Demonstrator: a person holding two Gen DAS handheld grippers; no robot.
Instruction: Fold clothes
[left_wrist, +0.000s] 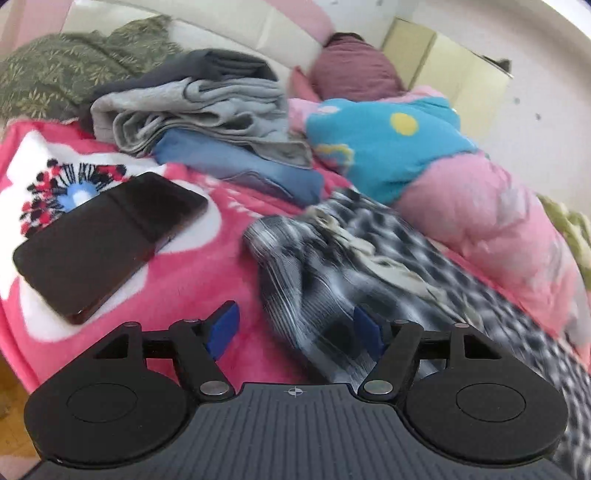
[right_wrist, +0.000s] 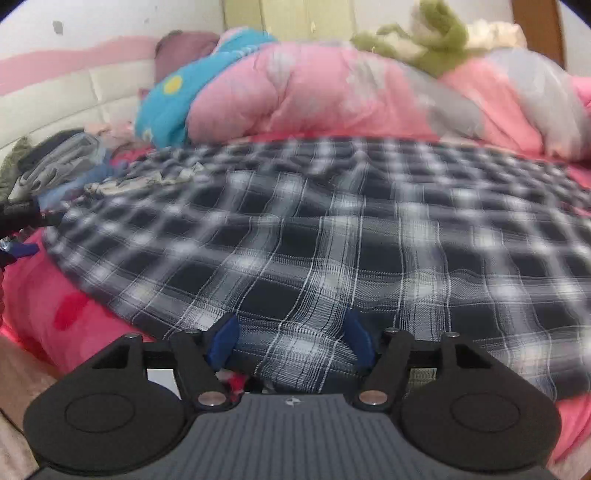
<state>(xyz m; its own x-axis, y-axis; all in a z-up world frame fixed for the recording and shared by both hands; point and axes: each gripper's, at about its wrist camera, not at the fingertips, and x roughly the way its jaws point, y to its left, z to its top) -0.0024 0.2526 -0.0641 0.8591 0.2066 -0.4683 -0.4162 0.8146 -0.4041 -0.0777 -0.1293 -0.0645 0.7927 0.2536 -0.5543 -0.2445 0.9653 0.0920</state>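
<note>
A black-and-white plaid shirt (right_wrist: 332, 236) lies spread over the pink bed blanket (left_wrist: 192, 266), its near hem between the blue pads of the right tongs (right_wrist: 291, 338), which stand wide and do not pinch it. The left tongs (left_wrist: 295, 330) also stand wide over a rumpled corner of the shirt. A dark phone (left_wrist: 107, 240) rests beside a pile of folded clothes (left_wrist: 207, 122).
</note>
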